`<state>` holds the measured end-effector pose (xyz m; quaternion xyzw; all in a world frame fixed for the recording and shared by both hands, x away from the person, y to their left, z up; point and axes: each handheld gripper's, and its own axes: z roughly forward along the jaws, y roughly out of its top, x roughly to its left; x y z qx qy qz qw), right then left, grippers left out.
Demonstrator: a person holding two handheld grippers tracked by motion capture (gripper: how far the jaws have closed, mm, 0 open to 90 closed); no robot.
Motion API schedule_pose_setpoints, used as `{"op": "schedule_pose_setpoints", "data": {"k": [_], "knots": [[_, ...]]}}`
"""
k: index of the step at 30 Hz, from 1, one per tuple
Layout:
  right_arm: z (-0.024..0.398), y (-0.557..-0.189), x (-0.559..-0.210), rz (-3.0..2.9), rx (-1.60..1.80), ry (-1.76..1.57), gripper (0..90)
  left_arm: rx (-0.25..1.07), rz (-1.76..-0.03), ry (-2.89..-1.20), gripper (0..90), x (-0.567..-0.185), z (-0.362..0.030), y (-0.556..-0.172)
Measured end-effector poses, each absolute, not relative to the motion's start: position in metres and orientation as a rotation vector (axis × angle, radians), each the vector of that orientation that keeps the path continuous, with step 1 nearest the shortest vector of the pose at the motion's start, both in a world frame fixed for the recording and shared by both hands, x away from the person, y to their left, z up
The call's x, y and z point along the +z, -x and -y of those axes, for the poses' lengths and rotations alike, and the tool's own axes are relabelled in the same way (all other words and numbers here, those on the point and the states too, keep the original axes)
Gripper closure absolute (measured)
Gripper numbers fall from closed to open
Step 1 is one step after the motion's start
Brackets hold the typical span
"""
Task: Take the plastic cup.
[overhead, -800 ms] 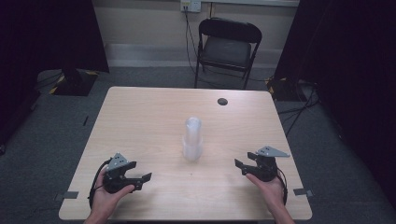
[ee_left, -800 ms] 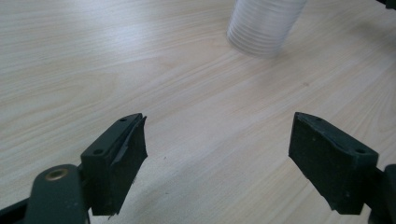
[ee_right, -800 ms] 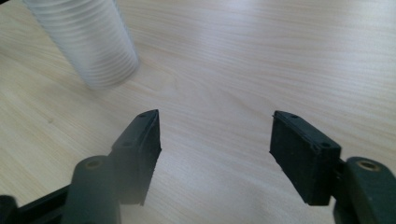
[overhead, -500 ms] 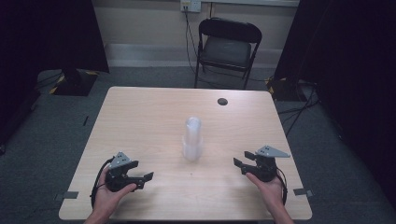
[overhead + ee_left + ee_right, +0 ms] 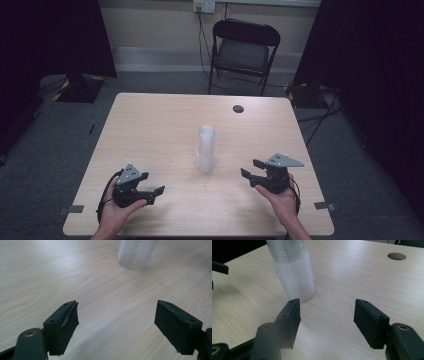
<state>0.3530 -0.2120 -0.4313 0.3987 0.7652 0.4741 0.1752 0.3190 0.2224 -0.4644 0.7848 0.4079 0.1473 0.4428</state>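
A tall stack of clear plastic cups stands upside down near the middle of the light wooden table. My left gripper is held low at the front left, open and empty, pointing right toward the stack. In the left gripper view its gripper has the cups well ahead. My right gripper is at the front right, open, pointing left at the stack. In the right gripper view that gripper has the cups just beyond its left jaw.
A round cable hole sits in the table's far right part, also seen as the hole. A black folding chair stands behind the table. Dark curtains flank the room. Part of the other gripper shows at the left edge.
The right gripper has edged slightly left toward the cup stack. The left gripper has shifted only a little. The cups have not moved.
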Motion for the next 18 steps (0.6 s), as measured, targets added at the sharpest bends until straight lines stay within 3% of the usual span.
{"op": "schedule_pose_setpoints", "data": {"k": [18], "knots": [[0.177,-0.373,-0.401,-2.179,1.442,-0.973,34.7,0.365,-1.012,-1.946,19.3,-0.464,-0.223,-0.319]]}}
